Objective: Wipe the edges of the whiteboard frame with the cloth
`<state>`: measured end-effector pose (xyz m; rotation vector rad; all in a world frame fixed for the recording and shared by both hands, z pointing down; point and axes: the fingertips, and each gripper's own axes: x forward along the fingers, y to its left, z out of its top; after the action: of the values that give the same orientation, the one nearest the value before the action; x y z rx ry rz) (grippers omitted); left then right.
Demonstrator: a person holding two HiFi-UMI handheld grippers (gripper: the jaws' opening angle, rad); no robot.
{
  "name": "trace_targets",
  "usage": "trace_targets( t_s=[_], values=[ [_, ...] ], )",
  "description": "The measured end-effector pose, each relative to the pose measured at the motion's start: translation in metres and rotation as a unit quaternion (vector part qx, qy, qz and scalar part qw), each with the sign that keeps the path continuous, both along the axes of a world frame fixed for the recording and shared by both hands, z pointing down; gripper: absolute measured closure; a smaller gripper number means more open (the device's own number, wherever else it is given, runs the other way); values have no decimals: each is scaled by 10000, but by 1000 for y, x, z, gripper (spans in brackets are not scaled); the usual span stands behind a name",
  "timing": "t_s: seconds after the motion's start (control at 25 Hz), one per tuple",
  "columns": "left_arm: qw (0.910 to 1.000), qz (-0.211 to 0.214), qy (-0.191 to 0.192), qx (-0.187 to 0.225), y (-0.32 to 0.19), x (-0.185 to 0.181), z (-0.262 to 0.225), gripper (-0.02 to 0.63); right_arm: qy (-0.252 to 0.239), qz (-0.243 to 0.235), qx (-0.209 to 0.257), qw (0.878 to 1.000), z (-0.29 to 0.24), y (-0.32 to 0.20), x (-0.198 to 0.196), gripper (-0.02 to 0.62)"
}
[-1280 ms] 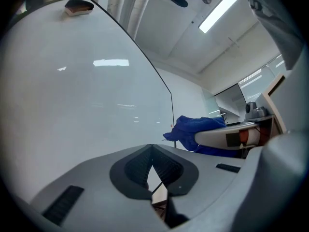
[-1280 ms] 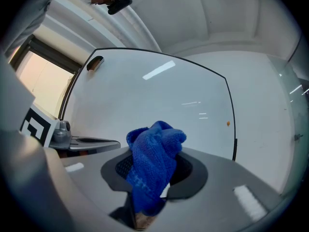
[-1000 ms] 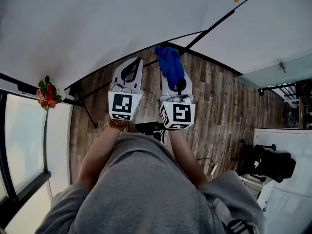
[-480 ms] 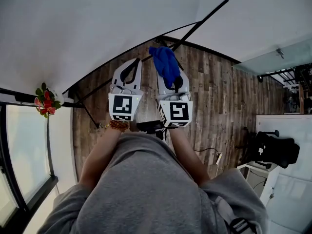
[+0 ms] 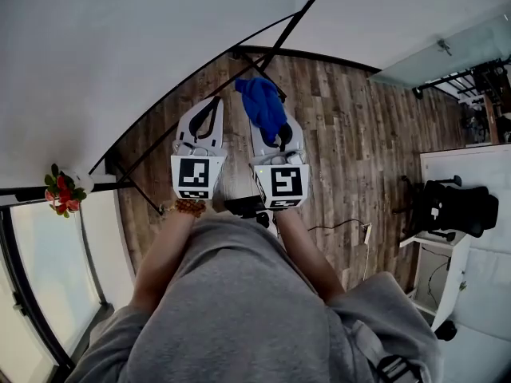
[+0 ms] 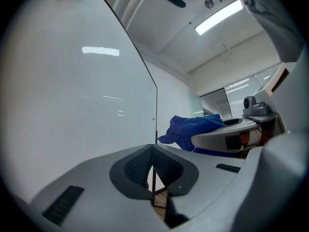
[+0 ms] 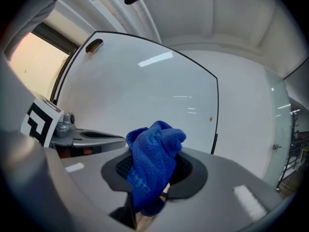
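Note:
A bunched blue cloth (image 5: 261, 104) sticks out of my right gripper (image 5: 266, 118), whose jaws are shut on it; the same cloth (image 7: 154, 164) fills the right gripper view, and the cloth (image 6: 193, 131) shows from the side in the left gripper view. The whiteboard (image 5: 104, 54) stands ahead with a thin black frame (image 5: 192, 74); its right edge (image 7: 216, 111) runs down just beyond the cloth. My left gripper (image 5: 210, 116) is held beside the right one, jaws shut with nothing between them. The cloth is close to the frame's lower corner; contact cannot be made out.
Black stand legs (image 5: 132, 170) of the whiteboard rest on the wooden floor (image 5: 351, 142). A flower pot (image 5: 62, 192) sits on a sill at the left. A black chair (image 5: 451, 210) and white desk (image 5: 443, 246) stand at the right.
Both grippers have shifted left and slightly up in the head view, with the cloth still held. The whiteboard's lower corner now lies closer above the cloth.

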<state>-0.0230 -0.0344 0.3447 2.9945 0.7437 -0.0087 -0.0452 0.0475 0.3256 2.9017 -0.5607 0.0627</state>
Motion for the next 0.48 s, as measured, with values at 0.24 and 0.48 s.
trace_targets(
  t_s=[0.24,0.48],
  values=[
    [9989,452,16,111,61,-3,1,597,40,409,82,9991,2,56,-13,461],
    [9948,985,14,243,172,-28,-1,597,148,752,207,9968,-8,153,-40,462]
  ],
)
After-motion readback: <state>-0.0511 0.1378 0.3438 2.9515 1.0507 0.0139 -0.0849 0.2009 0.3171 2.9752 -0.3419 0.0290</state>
